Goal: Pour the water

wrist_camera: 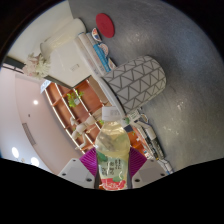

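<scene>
A clear plastic bottle (113,150) with a pale green and red label stands between my fingers, its neck pointing away from me. My gripper (113,166) is shut on the bottle, and both magenta pads (91,160) press on its labelled sides. The view is strongly tilted. A white cup-like vessel with a black triangle pattern (138,80) lies beyond the bottle on the grey surface (185,60). The bottle's cap end is hard to make out against the clutter behind it.
A red round object (106,21) rests on the grey surface far beyond the cup. White boxes and appliances (70,55) stand to the left of the cup. Orange and wooden shelving (78,105) shows behind the bottle, and a white wall (20,115) fills the left.
</scene>
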`<act>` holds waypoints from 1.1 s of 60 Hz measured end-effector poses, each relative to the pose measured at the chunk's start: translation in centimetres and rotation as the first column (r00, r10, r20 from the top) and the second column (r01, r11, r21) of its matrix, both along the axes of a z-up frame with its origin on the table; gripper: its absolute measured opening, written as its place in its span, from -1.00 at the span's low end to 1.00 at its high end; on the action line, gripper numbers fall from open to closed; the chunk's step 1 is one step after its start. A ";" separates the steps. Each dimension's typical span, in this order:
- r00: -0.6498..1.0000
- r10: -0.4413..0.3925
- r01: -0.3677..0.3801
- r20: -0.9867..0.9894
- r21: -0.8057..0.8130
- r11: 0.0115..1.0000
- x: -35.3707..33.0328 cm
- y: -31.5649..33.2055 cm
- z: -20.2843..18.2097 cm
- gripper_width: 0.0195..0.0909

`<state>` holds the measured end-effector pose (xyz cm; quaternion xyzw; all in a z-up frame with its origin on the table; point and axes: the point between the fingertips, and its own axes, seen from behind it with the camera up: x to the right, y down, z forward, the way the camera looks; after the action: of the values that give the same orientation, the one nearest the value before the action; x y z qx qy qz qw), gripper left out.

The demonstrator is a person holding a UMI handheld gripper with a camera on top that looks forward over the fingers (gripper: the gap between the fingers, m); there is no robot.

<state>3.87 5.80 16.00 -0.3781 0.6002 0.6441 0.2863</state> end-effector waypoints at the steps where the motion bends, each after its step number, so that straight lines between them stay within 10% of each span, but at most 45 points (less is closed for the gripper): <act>1: 1.000 0.000 0.000 0.001 -0.004 1.000 0.1 0.0 -0.1 -0.51; 22: 0.902 -0.008 -0.035 0.431 0.093 0.995 -0.2 -0.1 4.5 -0.50; 37: 0.192 -0.131 -0.064 0.973 0.145 0.987 4.0 -0.2 11.2 -0.47; 49: -0.427 -0.092 0.012 0.899 0.108 0.994 10.6 1.2 12.3 -0.48; 66: -0.568 0.102 0.165 0.817 -0.008 0.986 20.9 1.2 6.4 -0.45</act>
<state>24.72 7.01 22.40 -0.7443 0.0835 -0.0940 0.6559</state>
